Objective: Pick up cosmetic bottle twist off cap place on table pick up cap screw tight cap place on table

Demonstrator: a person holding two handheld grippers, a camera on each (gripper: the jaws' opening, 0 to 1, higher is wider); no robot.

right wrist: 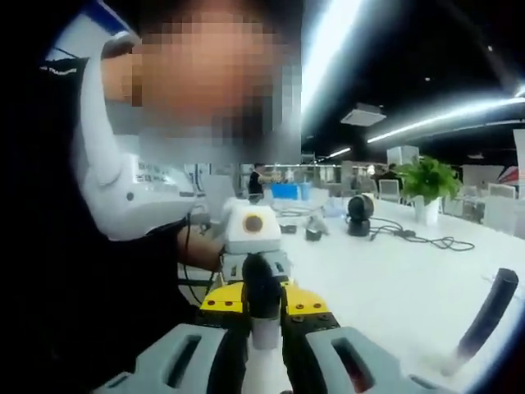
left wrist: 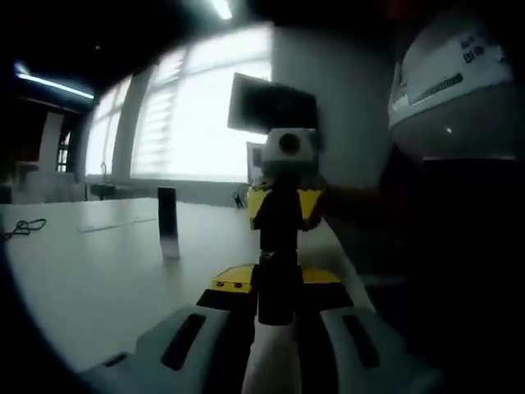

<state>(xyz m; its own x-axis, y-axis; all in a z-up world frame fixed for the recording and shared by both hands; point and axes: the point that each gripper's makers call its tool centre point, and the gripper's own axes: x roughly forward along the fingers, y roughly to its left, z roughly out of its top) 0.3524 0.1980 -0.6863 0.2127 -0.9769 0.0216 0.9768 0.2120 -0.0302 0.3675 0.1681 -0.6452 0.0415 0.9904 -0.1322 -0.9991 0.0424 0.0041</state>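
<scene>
Handling first: the cosmetic bottle [left wrist: 276,271] is a slim, stiff stick, mostly dark with a pale bit down by the jaws. It's probably light hard plastic with a smooth finish, so my guess is it'll slip or spin if the squeeze is lazy. It's held off the surface [left wrist: 98,271] between both tools. The left gripper [left wrist: 267,345] has its jaws pressed in on the near pale end. The right gripper [left wrist: 279,209], the one with yellow trim, comes in from the far side and pinches the dark end. I honestly can't tell which end is the cap.

For twisting, I'd keep one hold low on the body and the other square on the cap. I wouldn't grab across the seam, and I'd keep the two in line so it doesn't cock sideways.

A second dark tube [left wrist: 167,223] with a pale base stands on the surface well apart from all this, off to the side.

As for writing, there's nothing readable on the bottle. A white housing [left wrist: 455,74] near the person carries small print and a barcode-ish strip, too blurry to read.
</scene>
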